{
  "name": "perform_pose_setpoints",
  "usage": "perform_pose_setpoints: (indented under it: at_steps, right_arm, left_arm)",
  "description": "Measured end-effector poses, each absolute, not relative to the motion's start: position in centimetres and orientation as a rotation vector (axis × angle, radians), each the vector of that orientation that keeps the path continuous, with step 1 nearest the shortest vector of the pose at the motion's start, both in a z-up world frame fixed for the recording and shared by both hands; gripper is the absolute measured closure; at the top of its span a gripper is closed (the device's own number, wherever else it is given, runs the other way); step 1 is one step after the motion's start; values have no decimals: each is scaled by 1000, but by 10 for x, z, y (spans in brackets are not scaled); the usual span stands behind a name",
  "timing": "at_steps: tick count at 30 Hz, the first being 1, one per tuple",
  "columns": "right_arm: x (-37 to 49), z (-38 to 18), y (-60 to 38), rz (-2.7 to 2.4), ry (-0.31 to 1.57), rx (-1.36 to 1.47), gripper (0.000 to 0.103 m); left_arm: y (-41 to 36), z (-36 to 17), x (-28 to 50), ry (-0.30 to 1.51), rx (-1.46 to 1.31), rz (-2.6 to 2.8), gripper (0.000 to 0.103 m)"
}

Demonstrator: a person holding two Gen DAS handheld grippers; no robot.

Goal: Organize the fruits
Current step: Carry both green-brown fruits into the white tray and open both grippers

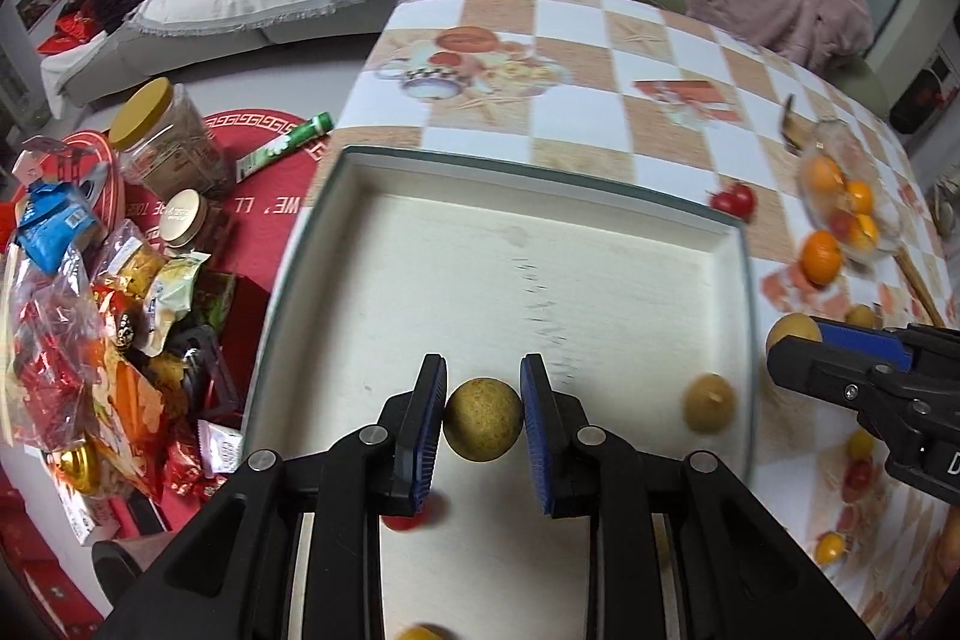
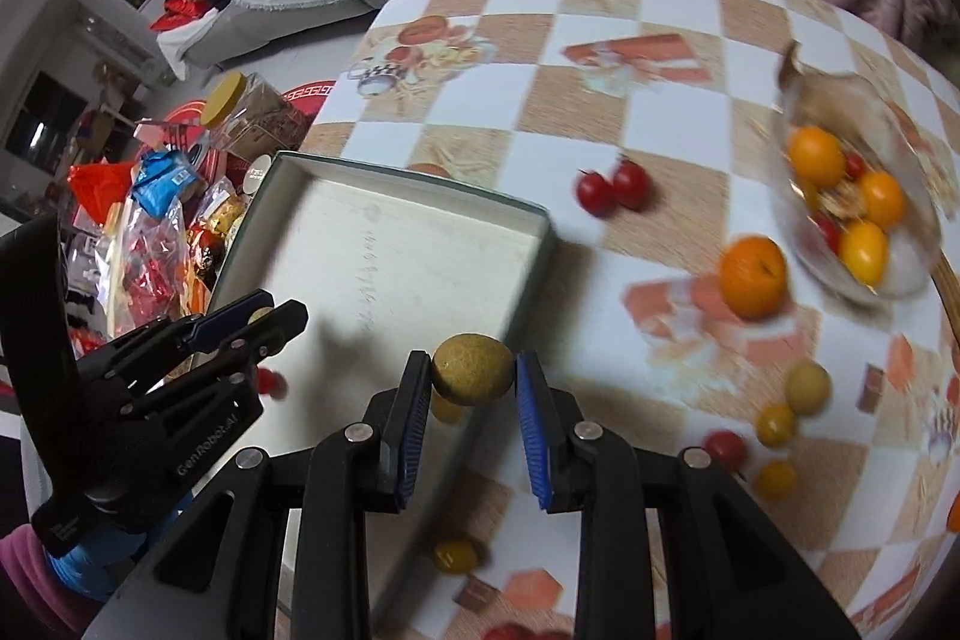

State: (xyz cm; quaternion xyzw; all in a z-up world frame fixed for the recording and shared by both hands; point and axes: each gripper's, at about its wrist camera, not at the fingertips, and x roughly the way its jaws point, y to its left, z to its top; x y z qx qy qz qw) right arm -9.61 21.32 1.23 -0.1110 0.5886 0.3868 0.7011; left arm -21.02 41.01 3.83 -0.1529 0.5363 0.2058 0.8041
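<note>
The left wrist view shows the left claw [image 1: 483,418] pinching a brown-green round fruit [image 1: 483,419] over the shallow box [image 1: 600,196], which holds another tan fruit [image 1: 710,403]. The right wrist view shows the right claw [image 2: 472,382] pinching a similar fruit [image 2: 472,369] above the box's corner, and a glass bowl [image 2: 918,274] of oranges [image 2: 815,155] on the counter [image 2: 540,100].
</note>
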Motion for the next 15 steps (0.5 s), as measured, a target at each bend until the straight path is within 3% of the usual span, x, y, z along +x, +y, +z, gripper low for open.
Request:
perform_pose_setpoints:
  at_steps: [15]
  right_arm:
    - [-97,-15,259,860,1314,-355,72]
  left_arm:
    - [428,15,-208,1197,-296,460,76]
